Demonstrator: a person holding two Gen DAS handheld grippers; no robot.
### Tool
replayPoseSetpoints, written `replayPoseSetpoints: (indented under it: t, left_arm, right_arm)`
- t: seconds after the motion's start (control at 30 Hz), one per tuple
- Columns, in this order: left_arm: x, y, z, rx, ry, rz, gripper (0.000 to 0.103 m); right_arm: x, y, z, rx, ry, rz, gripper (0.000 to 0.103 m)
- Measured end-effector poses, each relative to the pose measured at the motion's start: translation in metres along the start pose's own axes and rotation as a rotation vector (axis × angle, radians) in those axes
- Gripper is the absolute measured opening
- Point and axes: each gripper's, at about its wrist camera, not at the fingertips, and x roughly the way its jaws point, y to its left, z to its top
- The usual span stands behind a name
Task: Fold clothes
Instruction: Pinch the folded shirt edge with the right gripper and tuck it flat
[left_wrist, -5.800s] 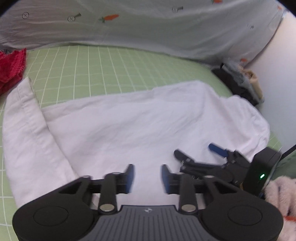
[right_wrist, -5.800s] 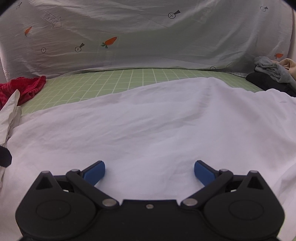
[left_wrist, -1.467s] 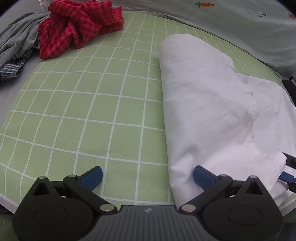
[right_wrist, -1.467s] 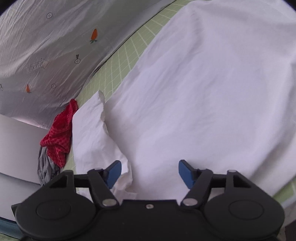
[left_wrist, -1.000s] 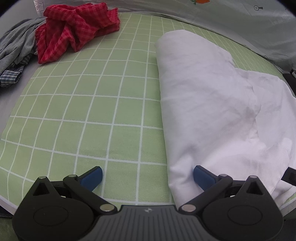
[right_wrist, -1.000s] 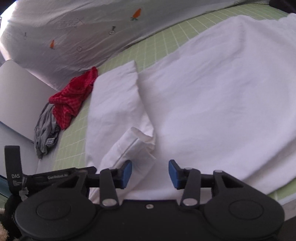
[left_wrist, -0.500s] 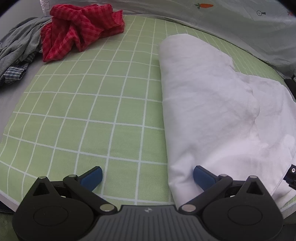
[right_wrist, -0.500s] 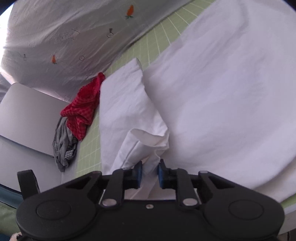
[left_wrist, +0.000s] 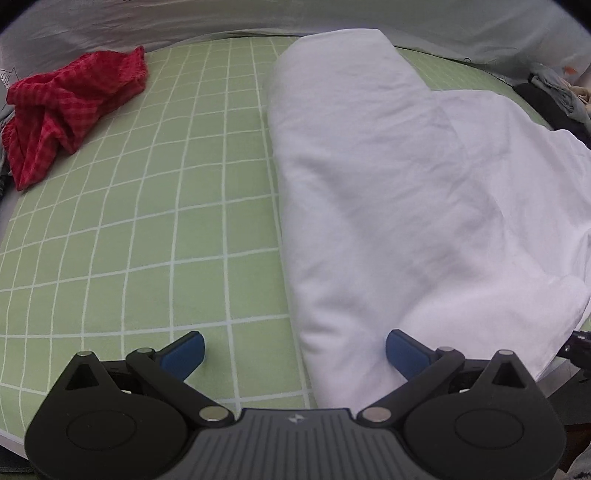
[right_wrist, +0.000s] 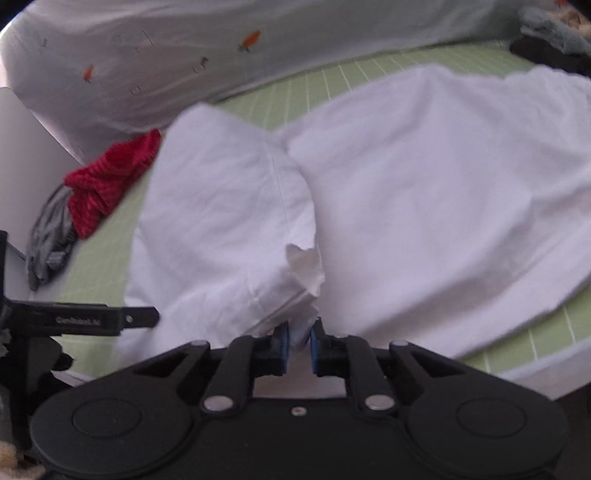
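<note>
Item: white garment (left_wrist: 388, 177), probably a shirt or pillowcase-weight cotton piece; the blur in the right wrist view keeps the type uncertain. Location: spread on the green grid mat (left_wrist: 155, 221), occupying the right half of the left wrist view, partly folded.

Condition: plain white, soft, lightly creased. One folded panel forms a long rounded band; its long axis runs from the near mat edge straight away toward the pale printed sheet (right_wrist: 155, 62) at the back. A wider single layer spreads to the right of that band. A stitched hem shows on the raised flap in the right wrist view.

Right gripper (right_wrist: 297, 341): jaws closing, nearly together, with a bunched corner of the white garment pinched between the blue pads (right_wrist: 282, 341). The flap rises directly ahead of the fingers and drapes to the left.

Left gripper (left_wrist: 293, 350): fingers wide apart, clamped on nothing. The near end of the folded band lies between them, hard by the right finger; the left finger sits over bare mat.

Key relation: the band's near end points at the left gripper, so that hand is nearer its free edge, while the right holds the adjoining corner just beside it.

Also present: red checked cloth (left_wrist: 70, 110), crumpled at the far left of the mat; grey clothing (right_wrist: 50, 240) beside it; dark clothes pile (right_wrist: 546, 40) at far right.
</note>
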Motion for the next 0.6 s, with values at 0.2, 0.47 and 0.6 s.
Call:
replayPoseSetpoints:
  t: [0.2,0.47,0.6]
  left_arm:
    - [0.001,0.006,0.006,-0.053,0.025,-0.021,0.103]
    - [-0.011,0.021,0.019,-0.111,-0.029,-0.001,0.103]
    - [-0.014,0.026,0.032,-0.137,-0.051,0.009,0.103]
  right_arm:
    - [-0.017,0.003,0.012,0.009,-0.07,-0.014,0.035]
    - [-0.027,-0.024,0.041,0.149,-0.161,-0.058,0.064]
    - [-0.014,-0.025,0.059,0.16,-0.147,-0.027,0.089]
